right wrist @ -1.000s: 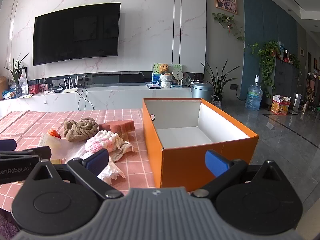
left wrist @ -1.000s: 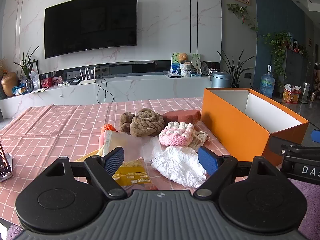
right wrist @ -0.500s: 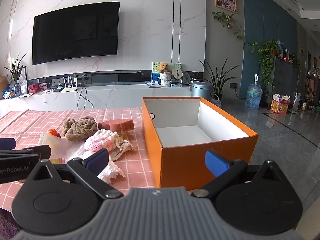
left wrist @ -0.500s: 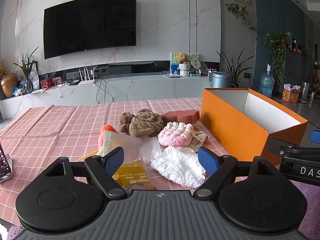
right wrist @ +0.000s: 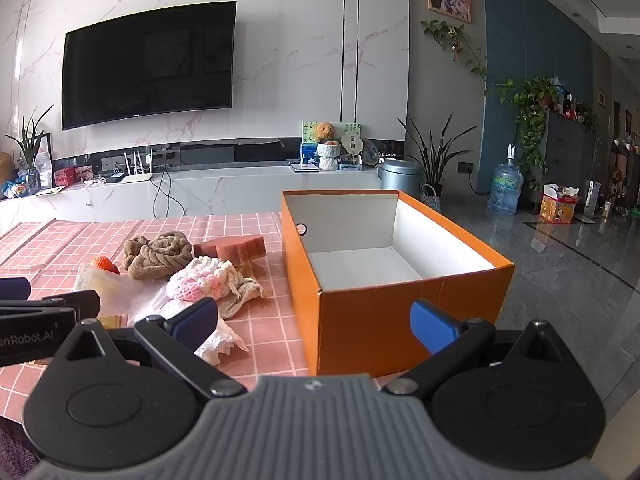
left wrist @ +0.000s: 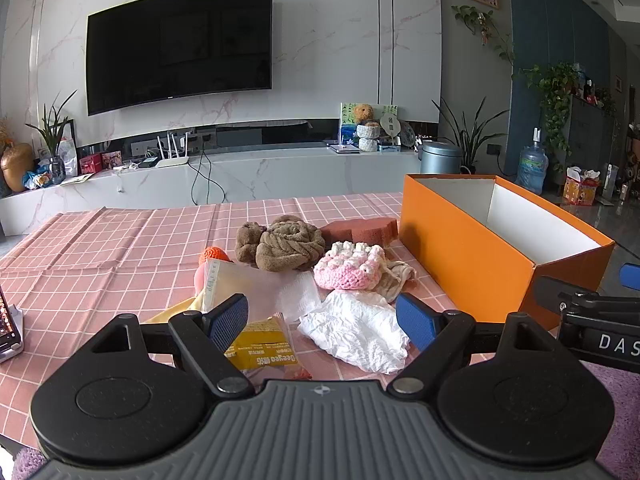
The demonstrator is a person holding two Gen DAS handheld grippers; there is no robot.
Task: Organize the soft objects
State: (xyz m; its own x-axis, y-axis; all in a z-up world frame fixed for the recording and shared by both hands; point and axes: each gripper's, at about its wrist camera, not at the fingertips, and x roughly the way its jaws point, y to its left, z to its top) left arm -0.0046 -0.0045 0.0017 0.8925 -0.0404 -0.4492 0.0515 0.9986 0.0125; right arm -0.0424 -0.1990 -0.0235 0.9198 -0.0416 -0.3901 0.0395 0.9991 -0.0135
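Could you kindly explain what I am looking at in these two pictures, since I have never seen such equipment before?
There is no robot here: a person holds a two-fingered claw in each hand, each with a camera looking along its blue fingers. One picture comes from the left claw, the other from the right claw. Both are open and hold nothing. On the pink checked tablecloth lie soft things: a brown towel, a pink crocheted piece, a reddish sponge, a crumpled white tissue and a yellow packet. Beside them stands an empty orange box.
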